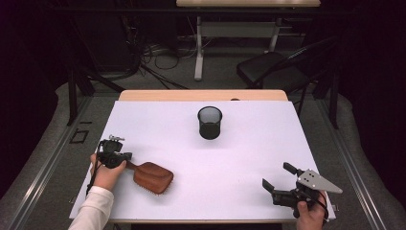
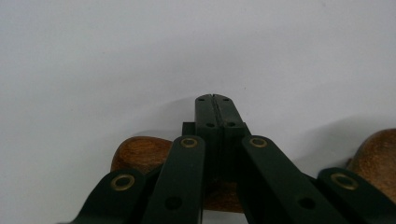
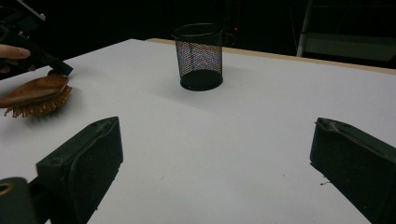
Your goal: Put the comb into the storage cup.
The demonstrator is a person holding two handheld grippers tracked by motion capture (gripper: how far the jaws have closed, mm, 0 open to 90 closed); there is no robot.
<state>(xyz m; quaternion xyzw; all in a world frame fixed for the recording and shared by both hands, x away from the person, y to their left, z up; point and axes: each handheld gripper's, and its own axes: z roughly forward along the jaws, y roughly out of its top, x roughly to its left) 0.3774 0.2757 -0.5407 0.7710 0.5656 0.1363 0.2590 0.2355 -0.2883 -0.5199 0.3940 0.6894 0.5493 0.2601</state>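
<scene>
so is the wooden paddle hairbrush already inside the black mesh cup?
No, the wooden paddle hairbrush lies on the white table, well apart from the black mesh cup.

You will find no legible text, label, brand, number or sign in these views. The wooden paddle hairbrush (image 1: 152,176), the black wire-mesh cup (image 1: 209,122) and the white table (image 1: 249,158) carry no readable marks.
</scene>
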